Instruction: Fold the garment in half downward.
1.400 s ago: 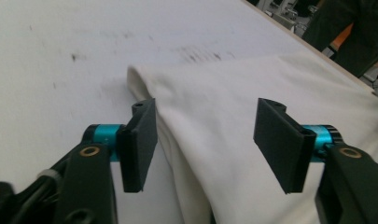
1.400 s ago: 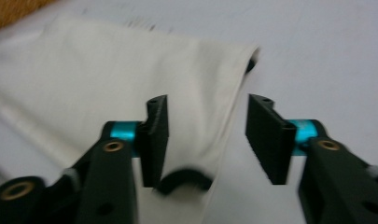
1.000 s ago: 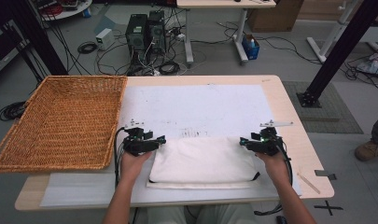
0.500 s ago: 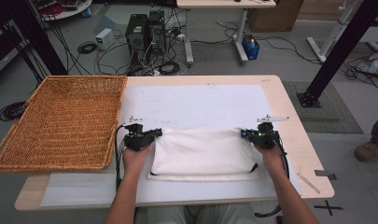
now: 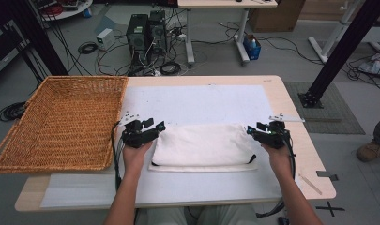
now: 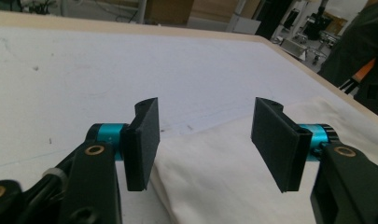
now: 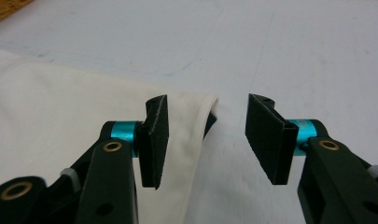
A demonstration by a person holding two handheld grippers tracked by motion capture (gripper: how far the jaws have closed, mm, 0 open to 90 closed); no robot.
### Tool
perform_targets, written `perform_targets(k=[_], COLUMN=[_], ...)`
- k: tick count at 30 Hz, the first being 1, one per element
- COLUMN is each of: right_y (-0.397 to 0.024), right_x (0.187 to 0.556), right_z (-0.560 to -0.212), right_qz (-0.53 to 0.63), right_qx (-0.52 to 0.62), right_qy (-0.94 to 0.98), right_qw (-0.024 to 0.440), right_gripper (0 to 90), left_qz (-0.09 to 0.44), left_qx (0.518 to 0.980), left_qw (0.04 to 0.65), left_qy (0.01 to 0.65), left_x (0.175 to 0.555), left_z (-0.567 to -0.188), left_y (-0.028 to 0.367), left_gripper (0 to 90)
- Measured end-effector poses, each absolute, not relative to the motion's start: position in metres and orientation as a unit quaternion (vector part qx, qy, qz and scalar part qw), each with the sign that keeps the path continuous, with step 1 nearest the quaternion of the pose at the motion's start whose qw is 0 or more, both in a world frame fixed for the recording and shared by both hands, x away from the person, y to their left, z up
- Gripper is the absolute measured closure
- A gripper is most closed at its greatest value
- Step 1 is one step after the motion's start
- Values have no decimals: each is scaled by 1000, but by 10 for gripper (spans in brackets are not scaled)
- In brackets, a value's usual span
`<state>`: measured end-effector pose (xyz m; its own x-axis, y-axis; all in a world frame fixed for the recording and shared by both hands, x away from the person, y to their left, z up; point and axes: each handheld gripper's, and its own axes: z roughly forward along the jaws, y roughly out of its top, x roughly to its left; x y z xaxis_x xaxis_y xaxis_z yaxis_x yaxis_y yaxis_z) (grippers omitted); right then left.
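The folded white cloth (image 5: 204, 146), soft and rectangular with a dark trim peeking from its right end, lies flat near the counter's front edge, so the fold looks done and moving it to the woven wicker basket (image 5: 61, 122) at the counter's left edge probably remains. The left gripper (image 5: 152, 129) and right gripper (image 5: 254, 131) sit at the cloth's far corners, jaws just reopened and apart, clamping nothing.

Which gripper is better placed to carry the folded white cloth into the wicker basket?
Left. The left gripper hangs open at the folded white cloth's end beside the wicker basket; the right gripper is at the far end.
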<state>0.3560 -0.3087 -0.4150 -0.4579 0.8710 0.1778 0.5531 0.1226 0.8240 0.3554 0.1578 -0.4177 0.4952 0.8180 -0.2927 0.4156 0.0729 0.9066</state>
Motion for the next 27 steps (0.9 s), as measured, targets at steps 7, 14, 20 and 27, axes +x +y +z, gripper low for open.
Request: perform_targets(k=[7, 14, 20, 27], right_y=[-303, -300, -316, -338], right_x=[305, 286, 283, 295], right_z=[-432, -449, -431, -405], right_qz=[425, 378, 432, 464], right_qx=[449, 433, 447, 470], right_qy=[773, 801, 761, 712], right_qw=[141, 166, 189, 237], right_gripper=[746, 868, 499, 191], left_qz=[187, 180, 172, 186], left_qx=[648, 637, 633, 641], left_qw=[570, 581, 605, 603], left_qy=[469, 474, 452, 436], left_x=[329, 312, 300, 297], left_z=[-422, -428, -421, -404], left_y=[160, 162, 162, 160], left_gripper=[376, 371, 306, 257])
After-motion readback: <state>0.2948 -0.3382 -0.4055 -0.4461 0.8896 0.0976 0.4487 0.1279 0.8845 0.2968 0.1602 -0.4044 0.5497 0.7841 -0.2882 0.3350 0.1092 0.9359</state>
